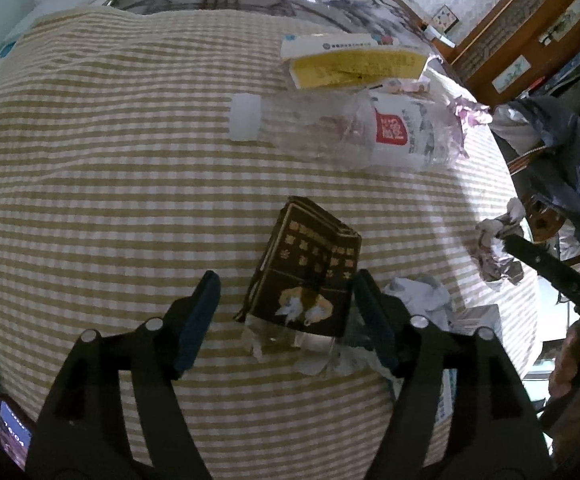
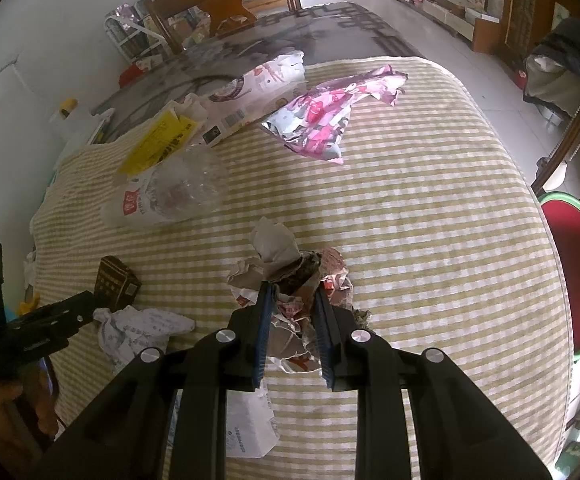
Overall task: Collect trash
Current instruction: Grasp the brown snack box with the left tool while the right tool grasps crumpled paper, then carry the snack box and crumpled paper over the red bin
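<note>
My right gripper (image 2: 293, 304) is clamped on a wad of crumpled paper (image 2: 290, 276) mid-table. My left gripper (image 1: 286, 300) stands open around the dark carton (image 1: 309, 268) near the table's front edge; next, squeeze it.

Black fingers (image 1: 198, 316), blue pads (image 2: 260, 340), silver pins

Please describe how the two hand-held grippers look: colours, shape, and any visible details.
Both the left gripper and right gripper have matte black, angular linkage arms with round silver pivot pins. Their jaws are flat plates lined with dark blue ribbed pads. No cables, markings or sleeves can be made out.
</note>
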